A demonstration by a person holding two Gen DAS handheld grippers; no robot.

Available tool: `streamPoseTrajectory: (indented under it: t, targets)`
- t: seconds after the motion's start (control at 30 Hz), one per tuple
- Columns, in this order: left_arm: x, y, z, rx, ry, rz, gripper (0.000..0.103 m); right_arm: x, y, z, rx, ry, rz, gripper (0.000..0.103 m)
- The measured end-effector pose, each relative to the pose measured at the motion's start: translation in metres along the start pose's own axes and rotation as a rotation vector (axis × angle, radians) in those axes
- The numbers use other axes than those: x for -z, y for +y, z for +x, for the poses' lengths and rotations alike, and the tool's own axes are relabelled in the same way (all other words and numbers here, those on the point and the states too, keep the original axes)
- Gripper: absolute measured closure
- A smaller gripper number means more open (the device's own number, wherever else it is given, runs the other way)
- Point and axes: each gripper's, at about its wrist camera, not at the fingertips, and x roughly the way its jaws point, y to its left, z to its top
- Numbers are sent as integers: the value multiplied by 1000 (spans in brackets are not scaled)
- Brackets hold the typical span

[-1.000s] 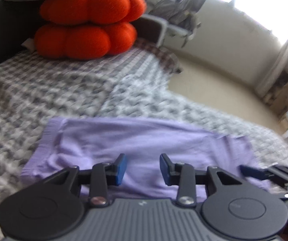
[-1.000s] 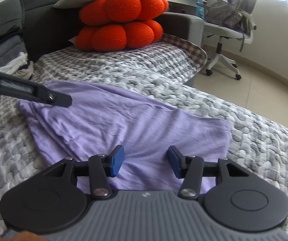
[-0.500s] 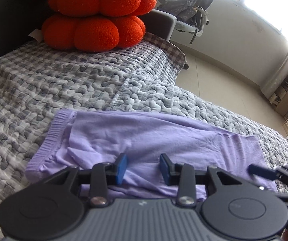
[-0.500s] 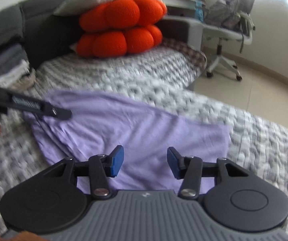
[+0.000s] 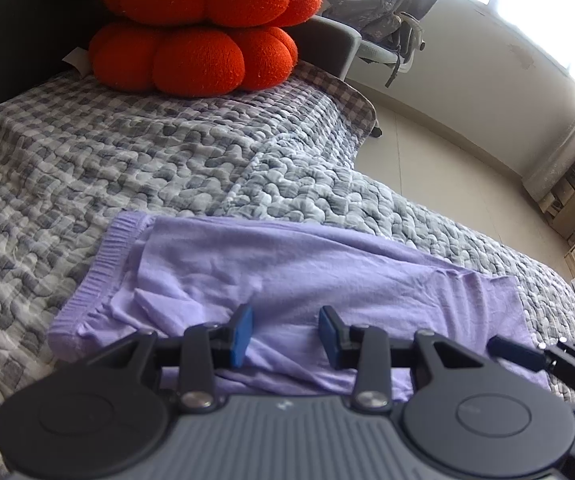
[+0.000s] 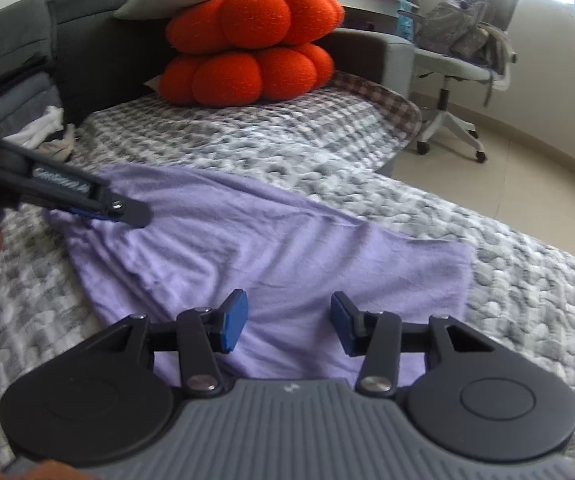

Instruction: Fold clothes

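A lilac knit garment (image 5: 327,272) lies spread flat on the grey checked quilt (image 5: 127,160), its ribbed hem at the left end. My left gripper (image 5: 285,336) hovers open over the garment's near edge, with nothing between its blue pads. In the right wrist view the same garment (image 6: 267,248) stretches away to the left. My right gripper (image 6: 285,322) is open above its near right part, and nothing is held. The left gripper (image 6: 127,212) shows there over the garment's far left end. The right gripper's tip (image 5: 519,354) enters at the right edge of the left wrist view.
Two orange pumpkin cushions (image 6: 251,48) are stacked at the head of the bed under a grey pillow. A pile of clothes (image 6: 51,128) sits at the left. An office chair with a backpack (image 6: 463,52) stands on the bare floor (image 5: 447,152) beyond the bed's edge.
Both grippers have shifted slightly over the garment and stayed open. The left gripper has edged further over the garment's left end. The garment has not moved.
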Motion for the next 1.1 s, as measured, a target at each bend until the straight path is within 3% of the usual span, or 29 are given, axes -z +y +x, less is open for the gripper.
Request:
streamPoseTrajectory:
  t: [0.67, 0.83, 0.93, 0.97, 1.1]
  targets:
    - [0, 4, -2, 17, 1, -19, 65, 2, -71, -6, 177, 28, 194, 53]
    - [2, -8, -10, -18, -57, 42, 65, 0, -48, -9, 98, 11, 134, 53]
    - [5, -17, -17, 24, -83, 65, 64, 1, -31, -3, 60, 28, 82, 52]
    - [6, -19, -19, 41, -90, 70, 63, 2, -26, -2, 51, 29, 65, 48]
    - [12, -28, -8, 18, -47, 91, 59, 2, -26, 0, 51, 28, 52, 47]
